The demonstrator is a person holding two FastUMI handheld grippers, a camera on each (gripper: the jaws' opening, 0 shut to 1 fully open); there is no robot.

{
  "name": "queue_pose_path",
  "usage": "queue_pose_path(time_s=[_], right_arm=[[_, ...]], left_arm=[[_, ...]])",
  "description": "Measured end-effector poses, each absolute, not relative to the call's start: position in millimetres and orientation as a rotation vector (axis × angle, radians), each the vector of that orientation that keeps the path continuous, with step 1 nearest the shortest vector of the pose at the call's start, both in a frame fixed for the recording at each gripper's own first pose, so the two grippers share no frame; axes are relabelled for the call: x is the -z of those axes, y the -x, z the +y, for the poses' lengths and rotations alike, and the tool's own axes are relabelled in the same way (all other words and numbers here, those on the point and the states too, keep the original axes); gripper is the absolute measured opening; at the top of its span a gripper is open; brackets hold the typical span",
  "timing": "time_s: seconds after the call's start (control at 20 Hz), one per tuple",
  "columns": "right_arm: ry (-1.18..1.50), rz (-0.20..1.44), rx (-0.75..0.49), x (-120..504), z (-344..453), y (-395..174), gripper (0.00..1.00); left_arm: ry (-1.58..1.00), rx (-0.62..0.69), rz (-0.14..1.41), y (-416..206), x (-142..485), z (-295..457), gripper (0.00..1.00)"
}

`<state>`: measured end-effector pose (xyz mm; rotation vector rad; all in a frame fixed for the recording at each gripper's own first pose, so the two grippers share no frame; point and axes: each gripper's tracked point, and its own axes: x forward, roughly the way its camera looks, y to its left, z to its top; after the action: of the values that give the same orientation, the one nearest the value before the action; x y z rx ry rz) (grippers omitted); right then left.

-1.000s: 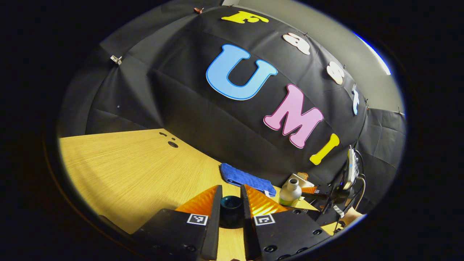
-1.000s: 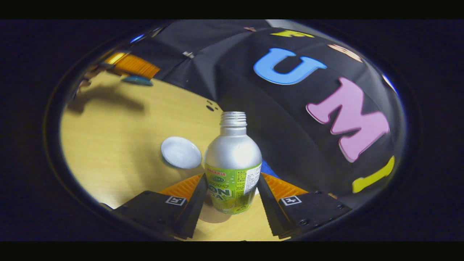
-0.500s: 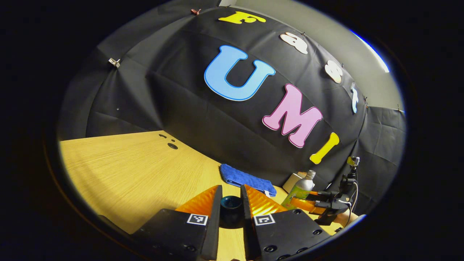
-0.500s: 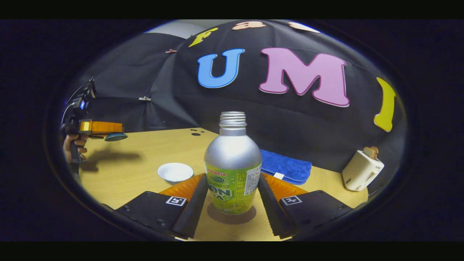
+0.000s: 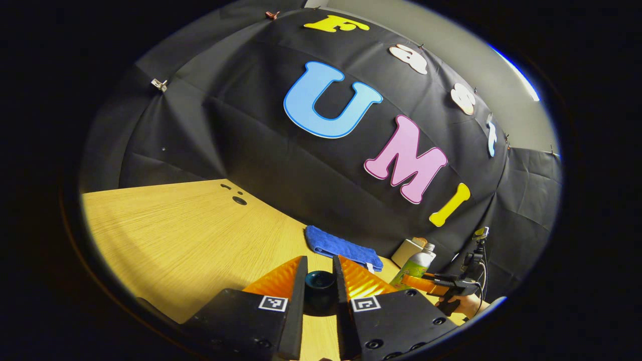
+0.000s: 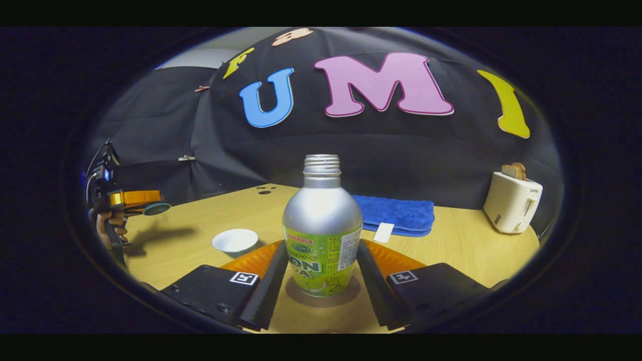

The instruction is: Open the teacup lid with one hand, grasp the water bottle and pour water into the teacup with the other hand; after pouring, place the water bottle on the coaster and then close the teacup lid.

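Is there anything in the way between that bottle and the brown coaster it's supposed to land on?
Nothing visible. The right tool holds the bottle upright directly over the coaster, whose brown edge shows around its base; whether they touch, I cannot tell.

wooden table (image 6: 451, 250), blue towel (image 6: 396, 214), toaster (image 6: 511, 203), teacup (image 6: 234, 240)

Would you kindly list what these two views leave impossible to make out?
- Right gripper view: whether the water bottle has touched the coaster; the bottle hides the contact.
- Right gripper view: the water level in the white teacup; too small and shallowly seen.
- Left gripper view: the lid beyond its knob; the left hand-held gripper covers it.
- Left gripper view: the right hand-held gripper; too small, near the edge.
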<state>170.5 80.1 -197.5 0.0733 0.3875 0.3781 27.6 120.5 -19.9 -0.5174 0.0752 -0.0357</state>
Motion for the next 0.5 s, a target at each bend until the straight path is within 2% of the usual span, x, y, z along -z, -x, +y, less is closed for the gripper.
queue_pose_path(time_s=[0.25,0.35,0.4,0.5], right_arm=[[-0.041,0.366,-0.390,199.3,80.2,-166.7,0.79],[-0.019,0.390,-0.383,207.6,78.6,-162.4,0.81],[-0.013,0.407,-0.386,211.1,79.2,-158.9,0.83],[-0.024,0.427,-0.398,215.8,82.8,-153.0,0.88]], left_arm=[[0.519,0.038,0.078,-28.2,20.9,119.5,0.31],[0.517,0.039,0.079,-28.1,21.0,119.2,0.31],[0.517,0.040,0.081,-28.1,21.2,118.8,0.34],[0.514,0.044,0.083,-29.1,21.7,118.1,0.31]])
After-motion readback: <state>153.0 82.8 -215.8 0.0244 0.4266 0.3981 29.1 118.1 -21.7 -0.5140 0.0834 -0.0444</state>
